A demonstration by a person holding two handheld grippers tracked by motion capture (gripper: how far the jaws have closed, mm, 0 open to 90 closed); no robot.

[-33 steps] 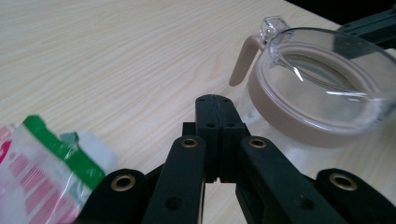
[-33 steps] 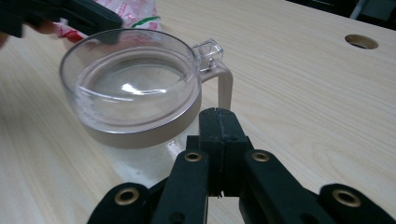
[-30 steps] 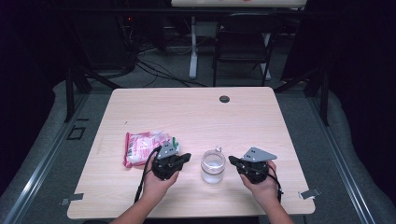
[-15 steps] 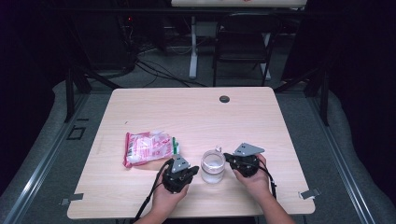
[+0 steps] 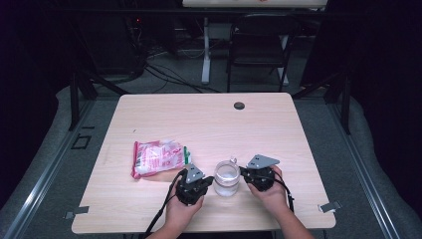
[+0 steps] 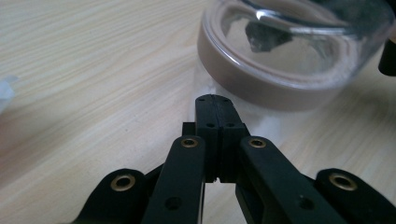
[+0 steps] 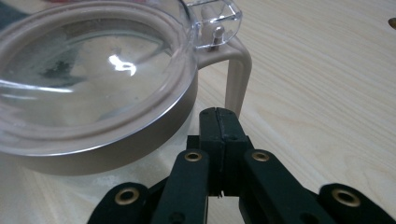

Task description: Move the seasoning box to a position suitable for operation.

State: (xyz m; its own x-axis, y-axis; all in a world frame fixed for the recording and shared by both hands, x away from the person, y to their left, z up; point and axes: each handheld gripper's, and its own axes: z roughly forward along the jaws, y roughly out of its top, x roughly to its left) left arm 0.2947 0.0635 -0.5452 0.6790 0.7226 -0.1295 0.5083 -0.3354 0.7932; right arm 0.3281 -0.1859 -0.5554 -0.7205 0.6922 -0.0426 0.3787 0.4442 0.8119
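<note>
A clear jar [image 5: 227, 178] with a beige collar, a clear hinged lid and a beige handle stands near the table's front edge. My left gripper [image 5: 206, 183] sits just left of it, shut with nothing between its jaws; in the left gripper view its tips [image 6: 214, 103] point at the jar [image 6: 289, 60]. My right gripper [image 5: 245, 174] is just right of the jar, also shut and holding nothing. In the right gripper view its tips [image 7: 218, 116] sit close to the jar's handle [image 7: 235, 79], below the lid [image 7: 93, 60].
A pink and white packet [image 5: 158, 157] lies flat left of the jar. A small dark round grommet [image 5: 239, 105] sits near the table's far edge [image 5: 199, 95]. A dark chair [image 5: 259, 45] and cables stand beyond the table.
Both grippers have closed in on the jar from either side. The left one came forward and to the right; the right one moved left toward the handle.
</note>
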